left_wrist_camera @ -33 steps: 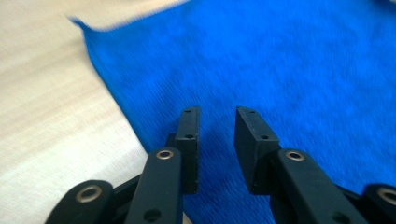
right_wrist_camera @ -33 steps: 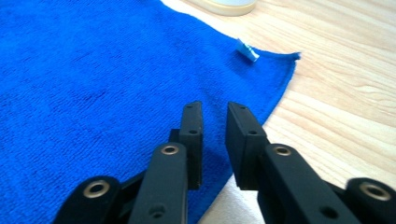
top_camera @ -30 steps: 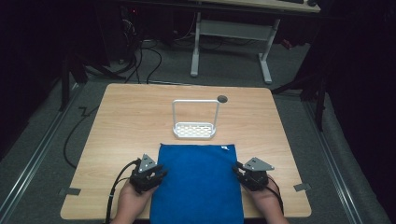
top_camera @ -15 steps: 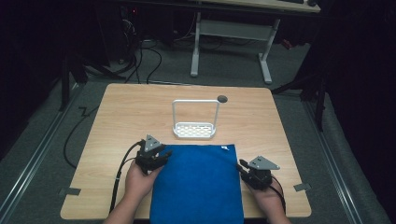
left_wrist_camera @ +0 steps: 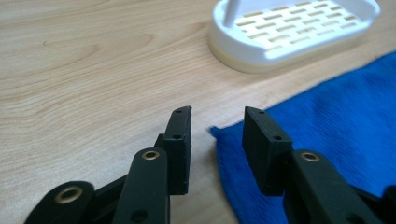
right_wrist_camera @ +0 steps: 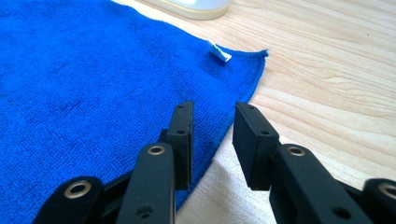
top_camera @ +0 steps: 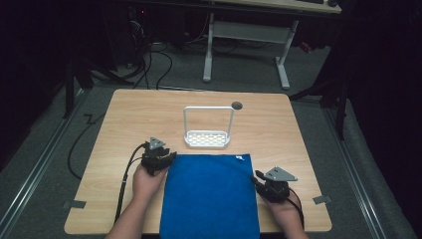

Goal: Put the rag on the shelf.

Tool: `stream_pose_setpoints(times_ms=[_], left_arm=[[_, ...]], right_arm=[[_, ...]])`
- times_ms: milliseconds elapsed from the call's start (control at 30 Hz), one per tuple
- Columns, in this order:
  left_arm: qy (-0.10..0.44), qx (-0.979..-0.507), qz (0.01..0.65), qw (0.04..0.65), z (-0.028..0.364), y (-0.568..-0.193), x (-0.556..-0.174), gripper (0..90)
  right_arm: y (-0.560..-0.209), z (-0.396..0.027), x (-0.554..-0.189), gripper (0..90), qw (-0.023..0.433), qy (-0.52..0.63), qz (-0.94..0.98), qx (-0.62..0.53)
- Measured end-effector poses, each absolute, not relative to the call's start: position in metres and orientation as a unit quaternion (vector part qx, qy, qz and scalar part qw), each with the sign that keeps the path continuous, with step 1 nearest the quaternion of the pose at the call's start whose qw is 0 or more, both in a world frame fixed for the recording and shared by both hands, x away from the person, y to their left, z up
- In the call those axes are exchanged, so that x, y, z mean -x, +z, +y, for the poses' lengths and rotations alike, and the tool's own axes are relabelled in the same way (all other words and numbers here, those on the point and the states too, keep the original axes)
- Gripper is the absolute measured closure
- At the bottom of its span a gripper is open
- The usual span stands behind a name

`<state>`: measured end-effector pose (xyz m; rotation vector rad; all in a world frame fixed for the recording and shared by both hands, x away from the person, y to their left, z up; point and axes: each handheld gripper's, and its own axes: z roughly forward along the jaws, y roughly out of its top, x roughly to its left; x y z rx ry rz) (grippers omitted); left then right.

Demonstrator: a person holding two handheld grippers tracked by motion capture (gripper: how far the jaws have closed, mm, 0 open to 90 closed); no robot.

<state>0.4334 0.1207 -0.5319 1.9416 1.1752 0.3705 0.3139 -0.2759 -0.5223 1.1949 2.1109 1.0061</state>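
Left tool (top_camera: 164, 158): jaws parted, just opened further, holding nothing, at the far left corner of the blue cloth (top_camera: 209, 196). Right tool (top_camera: 259, 180): jaws parted, just opening, astride the cloth's right edge. Cloth lay flat on the tabletop (top_camera: 124, 124), its near edge cut off; white rack (top_camera: 208, 139) just beyond.

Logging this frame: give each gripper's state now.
Left gripper: open, just been opening, at the blue microfibre cloth corner.
Right gripper: open, just been opening, over the cloth's edge.
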Motion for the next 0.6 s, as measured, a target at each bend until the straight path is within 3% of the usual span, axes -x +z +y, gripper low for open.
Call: stream_pose_setpoints(times_ms=[367,600], left_arm=[[0.134,-0.784,0.456,0.399,0.117,-0.533,-0.438,68.4],[0.134,-0.801,0.429,0.396,0.113,-0.534,-0.434,80.9]], right_arm=[[-0.522,-0.275,-0.322,63.3,0.249,0.367,0.771,-0.456],[-0.521,-0.276,-0.35,61.2,0.246,0.353,0.758,-0.491]])
